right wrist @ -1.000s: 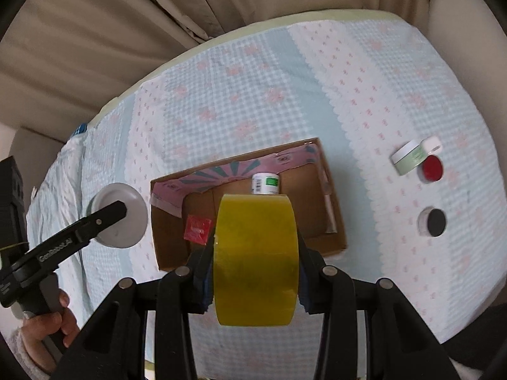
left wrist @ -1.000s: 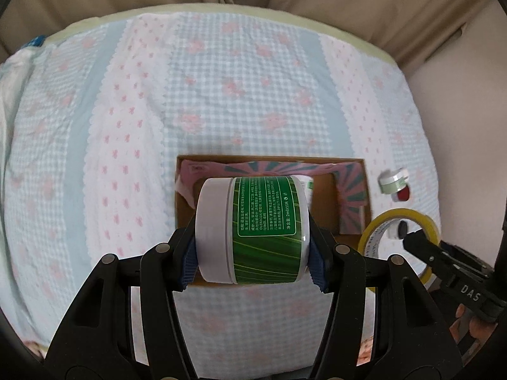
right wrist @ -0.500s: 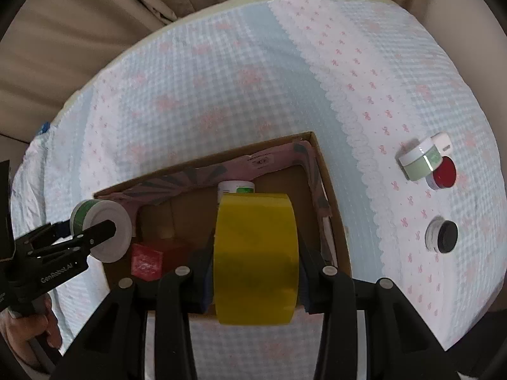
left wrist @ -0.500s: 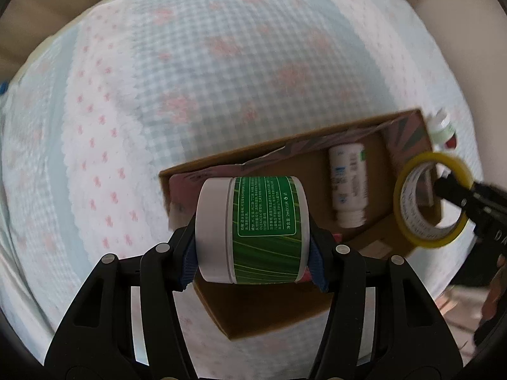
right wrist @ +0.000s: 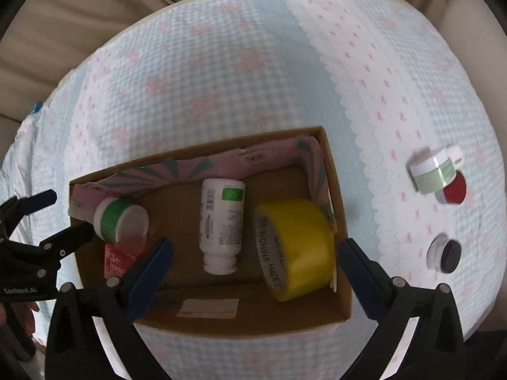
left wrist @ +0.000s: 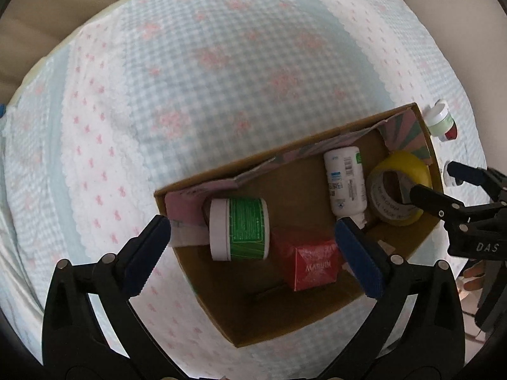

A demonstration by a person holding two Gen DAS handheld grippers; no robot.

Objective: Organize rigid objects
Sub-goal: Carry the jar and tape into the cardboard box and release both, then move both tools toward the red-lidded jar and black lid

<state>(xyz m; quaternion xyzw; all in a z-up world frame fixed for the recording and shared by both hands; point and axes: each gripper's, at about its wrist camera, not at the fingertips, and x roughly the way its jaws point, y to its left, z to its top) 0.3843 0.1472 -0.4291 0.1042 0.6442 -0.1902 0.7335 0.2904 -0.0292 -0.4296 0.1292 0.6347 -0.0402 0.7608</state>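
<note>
A cardboard box (left wrist: 320,323) (right wrist: 331,171) sits on the checked cloth. Inside lie a green-labelled white jar (left wrist: 239,229) (right wrist: 120,220), a red carton (left wrist: 312,262) (right wrist: 118,259), a white bottle (left wrist: 345,180) (right wrist: 223,221) and a yellow tape roll (left wrist: 401,186) (right wrist: 296,248). My left gripper (left wrist: 253,256) is open and empty above the jar at the box's left end. My right gripper (right wrist: 253,272) is open and empty above the tape roll at the box's right end; it also shows in the left wrist view (left wrist: 434,183).
On the cloth right of the box lie a pale green jar (right wrist: 432,171) (left wrist: 440,120), a red lid (right wrist: 454,190) and a small black-topped jar (right wrist: 445,255). Beige curtains hang behind the bed. The left gripper shows at the right wrist view's left edge (right wrist: 47,218).
Both grippers opened. The green jar dropped from my left gripper into the box's left end. The tape roll dropped from my right gripper into the box's right end.
</note>
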